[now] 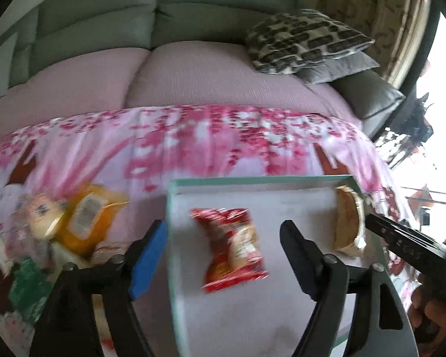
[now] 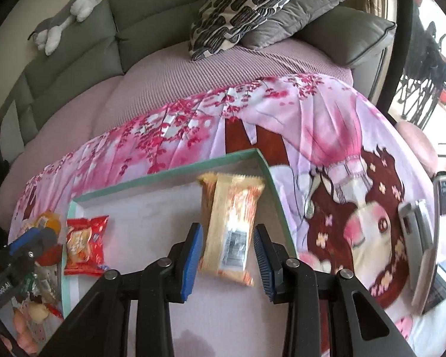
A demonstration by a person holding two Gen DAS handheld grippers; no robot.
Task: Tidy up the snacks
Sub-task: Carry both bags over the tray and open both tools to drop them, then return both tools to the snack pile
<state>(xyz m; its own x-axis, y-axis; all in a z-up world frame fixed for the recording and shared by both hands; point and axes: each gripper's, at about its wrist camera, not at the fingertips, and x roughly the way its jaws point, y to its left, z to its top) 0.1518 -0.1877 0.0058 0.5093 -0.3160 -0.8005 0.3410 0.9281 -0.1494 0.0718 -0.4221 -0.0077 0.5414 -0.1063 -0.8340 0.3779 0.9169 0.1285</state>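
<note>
While both grippers stand apart, we note: right gripper (image 2: pixel 227 255) straddles orange snack pack (image 2: pixel 230 226) at frame centre inside tray (image 2: pixel 169 174); left gripper (image 1: pixel 223 244) over red pack (image 1: pixel 233 248). Light, crinkly, slippery film; pinch mid-body, gently.

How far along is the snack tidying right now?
Done: a red snack packet lies in the green-rimmed tray. In hand: the open right gripper straddles an orange-and-cream wrapped snack there. Left: the pile of packets beside the tray.
</note>
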